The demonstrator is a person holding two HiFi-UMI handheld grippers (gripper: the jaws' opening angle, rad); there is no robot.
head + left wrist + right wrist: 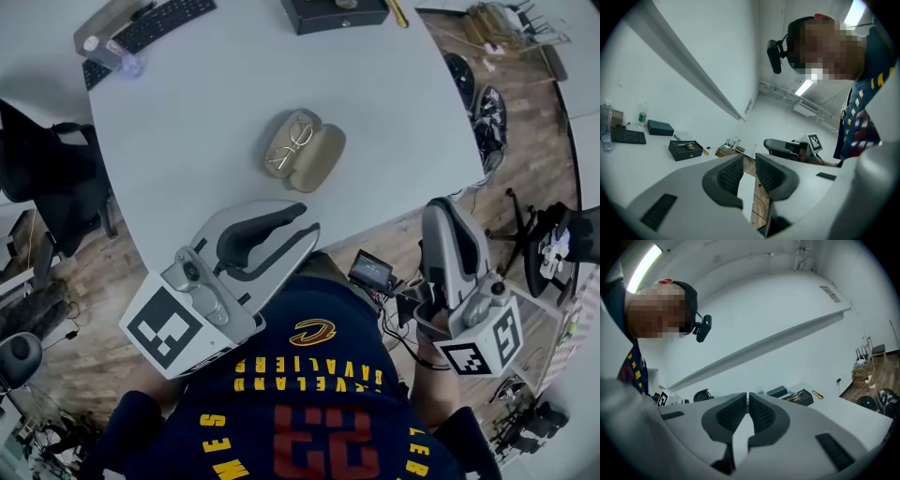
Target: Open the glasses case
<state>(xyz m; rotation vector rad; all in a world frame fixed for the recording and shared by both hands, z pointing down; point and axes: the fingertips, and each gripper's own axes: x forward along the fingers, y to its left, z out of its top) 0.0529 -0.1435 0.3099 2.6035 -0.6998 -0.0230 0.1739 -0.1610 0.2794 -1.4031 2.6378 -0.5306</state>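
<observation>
i hold both tools off the white table's point(394, 103) near edge, above wooden floor point(408, 234). left gripper point(305, 220) part open, empty; right gripper point(441, 208) pinched together, empty. glasses case point(319, 159) lies open mid-table, well apart from the keyboard point(155, 26).

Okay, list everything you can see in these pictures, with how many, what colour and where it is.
table: one, white, upper head view.
glasses case: one, beige, open, table centre.
glasses: one pair, thin-framed, inside the case.
keyboard: one, black, far left corner.
bottles: two, clear, by the keyboard.
black box: one, far table edge.
green box: one, dark green, near the keyboard.
yellow tool: one, beside the black box.
office chair: one, black, left of table.
jersey: one, navy, bottom edge.
left hand-held gripper: one, grey, lower left, jaws apart, empty.
right hand-held gripper: one, grey, lower right, jaws together, empty.
</observation>
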